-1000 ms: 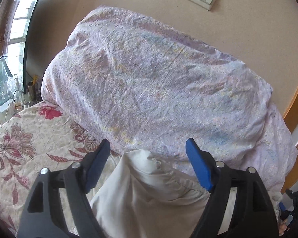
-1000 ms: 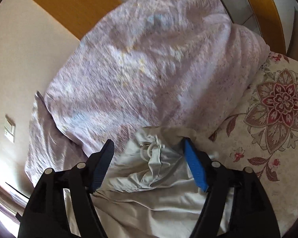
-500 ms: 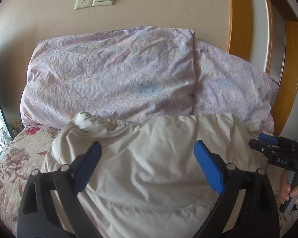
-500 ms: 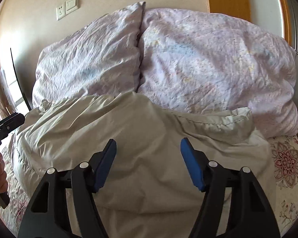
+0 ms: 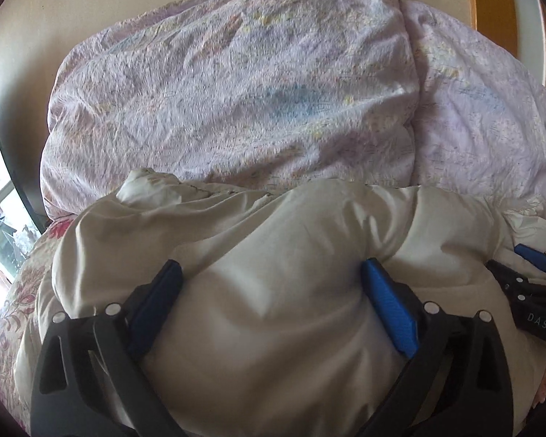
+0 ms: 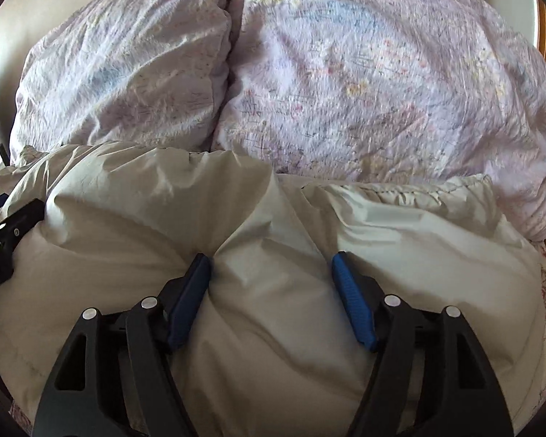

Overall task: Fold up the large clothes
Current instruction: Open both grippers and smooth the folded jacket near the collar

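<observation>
Pressing down into a puffy beige jacket (image 5: 280,291) lying on the bed, the left hand-held gripper (image 5: 269,280) is opening its jaws, the padding bulging between them. The right hand-held gripper (image 6: 271,273) is also spreading over a fold. Two lilac pillows (image 6: 382,73) are lying just beyond both.

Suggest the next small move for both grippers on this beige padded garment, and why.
Probably draw both back. The left gripper and right gripper press into the puffy beige garment laid below the lilac pillows; both jaws are opening, the bulging fabric between them. The fold looks placed.
</observation>
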Demonstrator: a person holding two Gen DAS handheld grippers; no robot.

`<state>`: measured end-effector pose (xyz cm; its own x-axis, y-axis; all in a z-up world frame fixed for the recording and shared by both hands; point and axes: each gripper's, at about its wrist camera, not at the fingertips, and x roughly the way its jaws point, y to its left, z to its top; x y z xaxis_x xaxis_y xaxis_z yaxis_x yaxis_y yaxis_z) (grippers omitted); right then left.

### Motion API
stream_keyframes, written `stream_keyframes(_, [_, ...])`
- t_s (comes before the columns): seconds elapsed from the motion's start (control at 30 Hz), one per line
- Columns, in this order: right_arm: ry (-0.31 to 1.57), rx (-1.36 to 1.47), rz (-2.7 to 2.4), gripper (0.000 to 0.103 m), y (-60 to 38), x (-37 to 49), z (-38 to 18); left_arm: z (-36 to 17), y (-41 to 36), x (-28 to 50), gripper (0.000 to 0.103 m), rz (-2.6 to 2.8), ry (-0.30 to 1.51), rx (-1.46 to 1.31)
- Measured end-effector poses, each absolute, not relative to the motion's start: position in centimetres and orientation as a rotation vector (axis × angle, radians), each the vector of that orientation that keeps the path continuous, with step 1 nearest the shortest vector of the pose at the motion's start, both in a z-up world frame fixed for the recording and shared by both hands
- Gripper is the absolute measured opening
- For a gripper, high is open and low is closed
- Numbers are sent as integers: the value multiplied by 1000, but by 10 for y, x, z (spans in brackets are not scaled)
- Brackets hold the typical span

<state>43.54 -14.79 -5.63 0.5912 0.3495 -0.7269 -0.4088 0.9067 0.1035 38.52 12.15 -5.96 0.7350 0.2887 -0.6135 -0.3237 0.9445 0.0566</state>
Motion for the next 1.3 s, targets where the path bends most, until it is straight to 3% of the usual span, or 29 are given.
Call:
stream_keyframes(0.33, [835,-42,419,74,-153,436,-63,-69,123,395,101,355,675,-55])
stream_keyframes(0.53, [634,-67,393,73,-187,414,-11,-28,139,360,101,365,560,-31])
stream_keyframes(0.7, [699,-45,300,73,-205,450,-18,-19,166,373,101,436,572,-73])
stream_keyframes(1.3, [848,-64,235,78,-209,480,-82,-76,186,412,101,557,688,-44])
